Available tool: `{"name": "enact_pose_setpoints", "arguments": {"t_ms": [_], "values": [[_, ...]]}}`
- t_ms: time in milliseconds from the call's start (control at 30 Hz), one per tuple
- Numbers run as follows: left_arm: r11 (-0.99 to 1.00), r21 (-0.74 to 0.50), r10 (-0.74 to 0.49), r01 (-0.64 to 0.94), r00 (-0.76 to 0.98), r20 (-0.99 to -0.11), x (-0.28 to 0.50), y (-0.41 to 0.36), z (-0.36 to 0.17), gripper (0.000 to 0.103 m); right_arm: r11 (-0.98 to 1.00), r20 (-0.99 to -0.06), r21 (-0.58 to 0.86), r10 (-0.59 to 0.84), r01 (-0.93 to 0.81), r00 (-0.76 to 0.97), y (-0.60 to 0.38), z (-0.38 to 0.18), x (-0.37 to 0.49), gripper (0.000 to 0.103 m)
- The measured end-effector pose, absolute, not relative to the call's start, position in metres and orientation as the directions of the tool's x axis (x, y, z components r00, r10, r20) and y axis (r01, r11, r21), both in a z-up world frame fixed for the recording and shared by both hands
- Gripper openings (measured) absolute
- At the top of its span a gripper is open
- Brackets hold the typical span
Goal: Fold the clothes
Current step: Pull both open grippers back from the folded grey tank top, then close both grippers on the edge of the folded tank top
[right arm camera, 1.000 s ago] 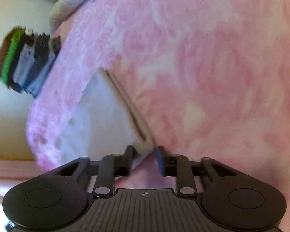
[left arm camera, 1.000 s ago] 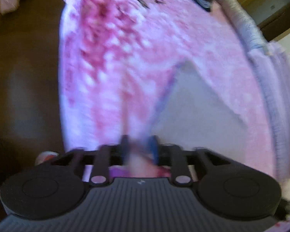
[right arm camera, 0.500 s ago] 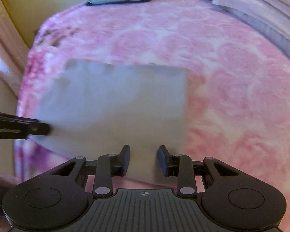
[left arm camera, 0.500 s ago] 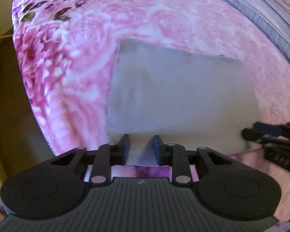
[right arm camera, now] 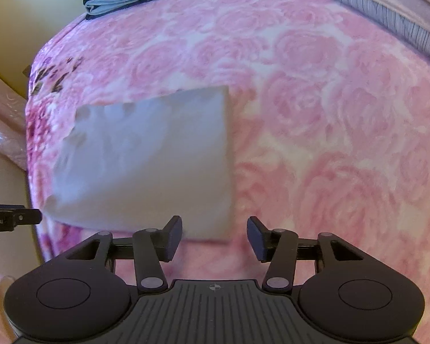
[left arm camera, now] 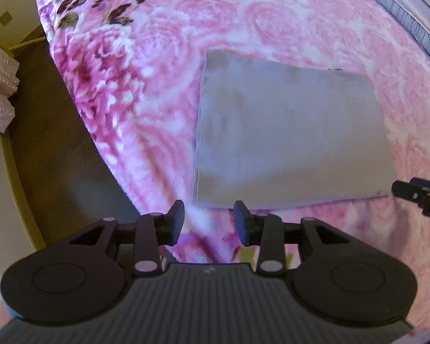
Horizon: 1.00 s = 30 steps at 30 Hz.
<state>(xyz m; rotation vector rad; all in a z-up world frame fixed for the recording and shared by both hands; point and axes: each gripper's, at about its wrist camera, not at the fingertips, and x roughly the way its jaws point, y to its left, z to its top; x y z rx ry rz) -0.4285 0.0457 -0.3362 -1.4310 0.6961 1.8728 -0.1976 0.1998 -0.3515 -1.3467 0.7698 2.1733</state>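
Left wrist view: folded grey cloth [left arm camera: 289,134] lies flat just beyond both spread, empty tongs [left arm camera: 209,220].

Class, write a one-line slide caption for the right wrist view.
Open right gripper above a folded grey cloth on a pink blanket.

Left gripper [left arm camera: 208,221]: a black body with a ribbed grey panel bearing a small pale mark at its top centre, flanked by two round black discs, each inscribed with a circle. Two black linkage arms with triangular cut-outs are joined by pale round pins and end in dark blue pads [left arm camera: 244,223]. Right gripper [right arm camera: 214,236]: the same build is seen, with a crosshair mark on the ribbed panel. White lettering is carried on the side of a finger.
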Motion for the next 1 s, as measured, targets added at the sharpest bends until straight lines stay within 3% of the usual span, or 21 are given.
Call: {"name": "enact_pose_setpoints", "arguments": {"t_ms": [400, 700, 833, 1000], "values": [[-0.643, -0.028, 0.214, -0.765, -0.145, -0.966, -0.435, 0.031, -0.336, 0.035, -0.751, -0.899, 0.243, 0.063, -0.614, -0.433, 0.19, -0.355, -0.203, 0.048], [-0.671, -0.265, 0.402, -0.692, -0.039, -0.915, -0.494, 0.015, -0.35, 0.035, -0.629, -0.809, 0.471, -0.029, -0.618, -0.587, 0.251, -0.375, -0.191, 0.048], [-0.642, -0.428, 0.51, -0.636, 0.062, -0.858, -0.524, 0.026, -0.373, 0.035, -0.543, -0.766, 0.572, -0.087, -0.614, -0.636, 0.284, -0.401, -0.197, 0.048], [-0.623, -0.528, 0.581, -0.577, 0.111, -0.806, -0.548, 0.043, -0.39, 0.035, -0.468, -0.707, 0.661, -0.123, -0.587, -0.697, 0.307, -0.417, -0.204, 0.048]]}}
